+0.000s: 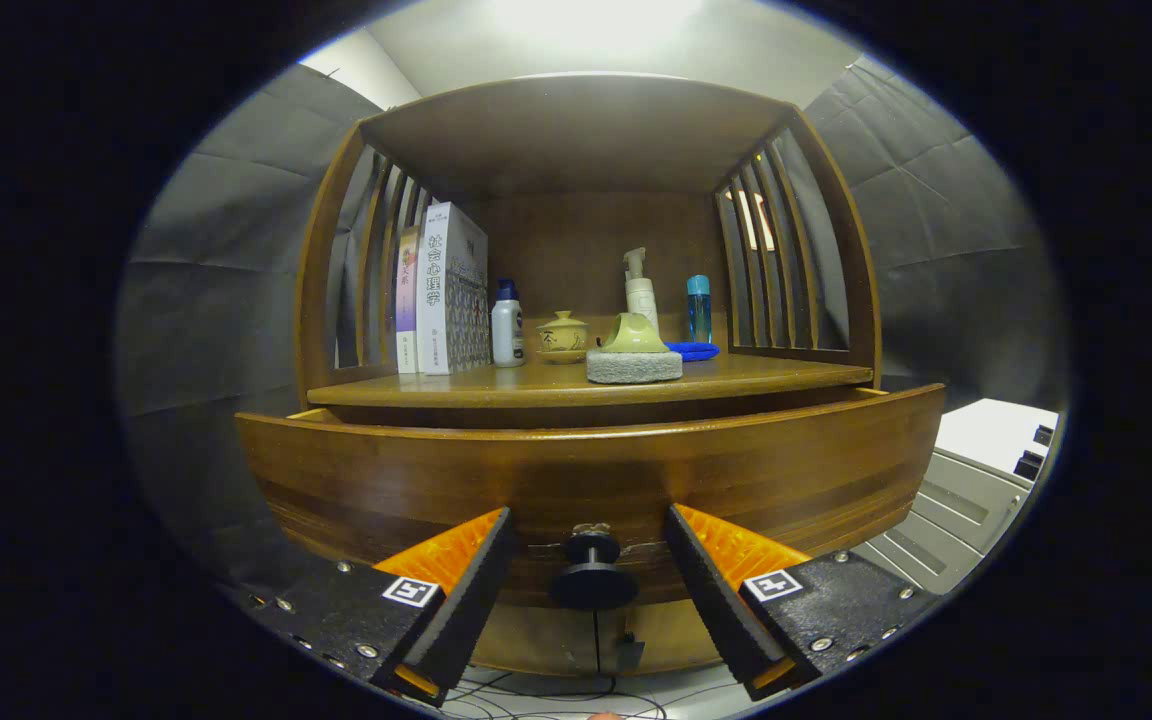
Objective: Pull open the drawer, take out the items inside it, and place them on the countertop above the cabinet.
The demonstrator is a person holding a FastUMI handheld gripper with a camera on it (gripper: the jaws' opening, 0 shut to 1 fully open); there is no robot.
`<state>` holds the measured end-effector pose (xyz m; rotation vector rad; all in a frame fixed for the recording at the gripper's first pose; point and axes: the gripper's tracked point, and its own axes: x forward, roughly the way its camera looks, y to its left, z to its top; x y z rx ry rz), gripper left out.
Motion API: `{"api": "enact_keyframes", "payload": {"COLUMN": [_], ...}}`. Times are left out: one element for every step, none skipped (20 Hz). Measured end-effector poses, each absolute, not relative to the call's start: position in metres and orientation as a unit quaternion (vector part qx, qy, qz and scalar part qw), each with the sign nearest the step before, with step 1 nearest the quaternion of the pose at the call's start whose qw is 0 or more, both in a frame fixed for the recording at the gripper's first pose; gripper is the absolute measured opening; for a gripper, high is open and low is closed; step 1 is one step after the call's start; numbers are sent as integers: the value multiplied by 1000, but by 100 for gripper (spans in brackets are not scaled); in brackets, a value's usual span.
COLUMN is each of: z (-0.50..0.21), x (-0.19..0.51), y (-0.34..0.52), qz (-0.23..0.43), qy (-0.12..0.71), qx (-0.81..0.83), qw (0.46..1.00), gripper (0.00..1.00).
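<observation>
Drawer point(586, 470): wide wooden front with a curved face, lower centre of the frame, below the countertop point(736, 380). It appears pulled partly out, since its top edge stands forward of the shelf; the inside is hidden behind the front panel, so its contents cannot be told.

Knob point(592, 572): small, dark, round, on a short stem, at the bottom centre of the drawer front. A rigid, smooth disc, likely slippery on its face. Best hold is behind the disc, on the stem, where the fingers can hook and pull straight back.

Gripper point(591, 560): fingers spread wide, one either side of the knob, neither touching it. Nothing is pinched.

Handling, as a judgement: the drawer looks stiff, solid and fairly heavy. It probably slides only in a straight line, so an off-axis pull may jam it. Items inside are unknown; treat them as fragile until seen.

Countertop above, already holding:
- books point(441, 290), upright, left of centre
- white bottle point(507, 325), just beside the books
- lidded cup point(562, 337), centre
- pump bottle point(640, 290), behind a green cup point(631, 335) lying tilted on a grey block point(634, 366)
- blue bottle point(699, 305), right, above a blue dish point(693, 351)

Free room lies along the front edge, left and right of the grey block.
</observation>
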<state>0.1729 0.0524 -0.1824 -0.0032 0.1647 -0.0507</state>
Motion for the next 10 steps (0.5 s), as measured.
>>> {"api": "enact_keyframes", "payload": {"z": [-183,-183,-183,-184,-184,-184,-184,-185,-185,-186], "x": [180,187,193,199,204,210,216,220,225,229], "y": [52,51,51,50,50,49,49,50,50,49], "qz": [-25,-24,-24,-24,-23,-24,-25,-25,-26,-25], "qy": [82,82,81,81,80,78,77,76,77,76], "qx": [-2,-3,-2,-2,-3,-4,-5,-4,-4,-4], "qw": [996,996,996,996,997,997,997,997,997,997], "gripper": [95,95,95,95,95,95,95,95,95,95]}}
